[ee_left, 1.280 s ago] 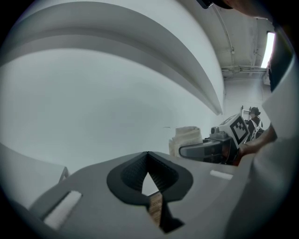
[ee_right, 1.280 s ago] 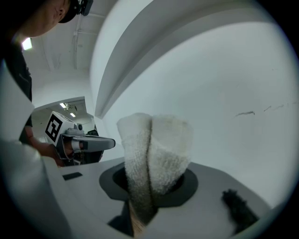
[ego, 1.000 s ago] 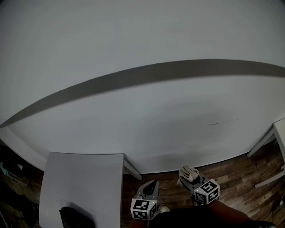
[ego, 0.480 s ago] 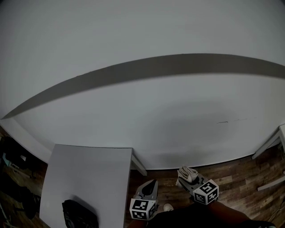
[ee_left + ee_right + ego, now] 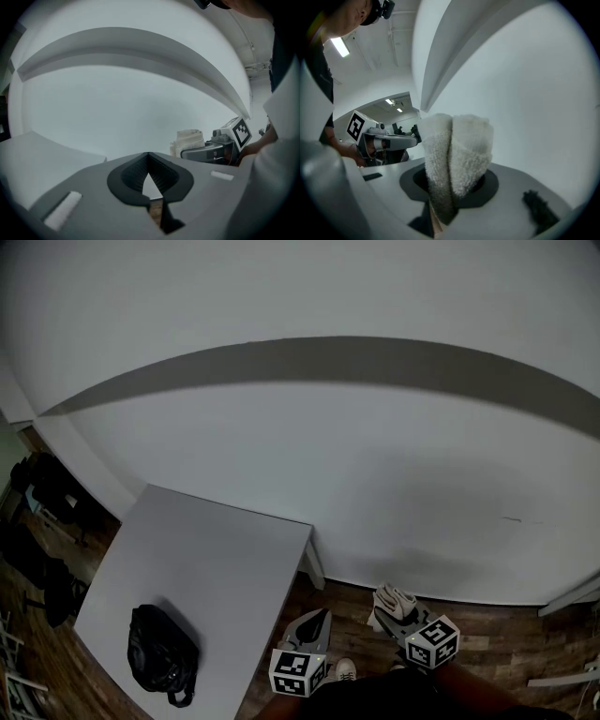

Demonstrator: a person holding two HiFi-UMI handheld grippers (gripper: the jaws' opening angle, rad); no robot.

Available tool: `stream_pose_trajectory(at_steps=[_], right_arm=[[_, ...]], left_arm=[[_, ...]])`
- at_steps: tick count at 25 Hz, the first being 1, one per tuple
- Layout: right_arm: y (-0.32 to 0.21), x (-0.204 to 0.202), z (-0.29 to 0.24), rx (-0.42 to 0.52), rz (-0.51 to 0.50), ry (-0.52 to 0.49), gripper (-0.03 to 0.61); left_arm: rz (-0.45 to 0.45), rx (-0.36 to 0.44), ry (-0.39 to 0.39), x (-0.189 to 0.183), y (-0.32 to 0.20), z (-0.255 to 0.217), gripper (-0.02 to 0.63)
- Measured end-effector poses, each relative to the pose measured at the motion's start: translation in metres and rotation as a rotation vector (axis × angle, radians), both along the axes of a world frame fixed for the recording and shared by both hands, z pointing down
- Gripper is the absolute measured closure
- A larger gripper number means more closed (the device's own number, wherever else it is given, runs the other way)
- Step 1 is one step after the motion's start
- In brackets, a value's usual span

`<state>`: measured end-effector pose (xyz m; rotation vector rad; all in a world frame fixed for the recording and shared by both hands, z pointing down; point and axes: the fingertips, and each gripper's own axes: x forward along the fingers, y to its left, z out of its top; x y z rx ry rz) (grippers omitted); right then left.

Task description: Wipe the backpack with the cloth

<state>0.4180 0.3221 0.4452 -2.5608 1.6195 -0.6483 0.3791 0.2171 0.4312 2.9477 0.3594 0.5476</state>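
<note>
White wall [image 5: 300,465] fills the head view, which has swung left over the last second. The table [image 5: 225,549] and the black backpack [image 5: 161,667] lying on it now show whole, well apart from the left gripper [image 5: 322,617] and right gripper [image 5: 397,613]. In the left gripper view, the jaws are pressed together on nothing. In the right gripper view, the jaws pinch the folded cloth [image 5: 461,140]. Wiping hasn't started, and the approach likely comes next.
</note>
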Motion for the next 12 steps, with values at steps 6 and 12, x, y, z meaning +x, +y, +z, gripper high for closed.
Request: stream_pose_trajectory(at_steps=[6,12], right_arm=[[-0.018,-0.012,-0.002,-0.007,-0.153,0.004,0.479],[-0.016,-0.019,-0.002,-0.012,-0.263,0.009,0.479]], left_arm=[[-0.158,-0.012,-0.007,-0.028,-0.015,0.000,0.607],[-0.276,-0.008,-0.002,-0.048,-0.009,-0.004,0.607]])
